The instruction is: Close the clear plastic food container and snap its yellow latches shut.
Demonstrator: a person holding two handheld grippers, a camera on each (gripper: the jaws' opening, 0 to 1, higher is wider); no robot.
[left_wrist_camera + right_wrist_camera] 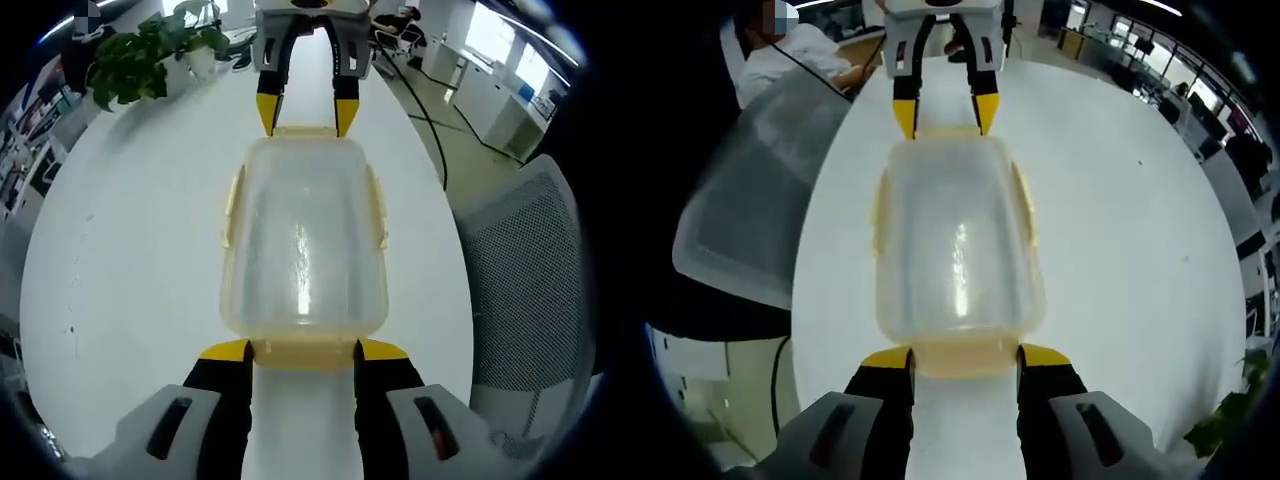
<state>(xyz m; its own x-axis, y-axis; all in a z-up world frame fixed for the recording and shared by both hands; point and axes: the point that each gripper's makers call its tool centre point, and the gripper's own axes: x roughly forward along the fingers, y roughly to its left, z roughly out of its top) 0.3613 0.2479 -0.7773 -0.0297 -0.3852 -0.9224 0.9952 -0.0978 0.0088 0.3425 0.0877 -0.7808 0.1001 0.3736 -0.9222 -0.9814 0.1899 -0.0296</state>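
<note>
I find the clear container (303, 245), lid on, lying mid-table (130, 250) with bare white surface on both long sides. My left gripper (303, 350) stands spread, its tips flanking the near-end yellow latch (303, 353); my right gripper (965, 357) does likewise at the opposite end (each facing the other). The left gripper view adds a potted plant (150, 55) and mesh chair (530, 280).

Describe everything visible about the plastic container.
The container is a clear, rounded rectangular plastic box with its lid on, lying flat on the white table. Yellow latches run along its long sides and short ends. The left gripper and the right gripper each straddle one short end's latch, jaws open.
</note>
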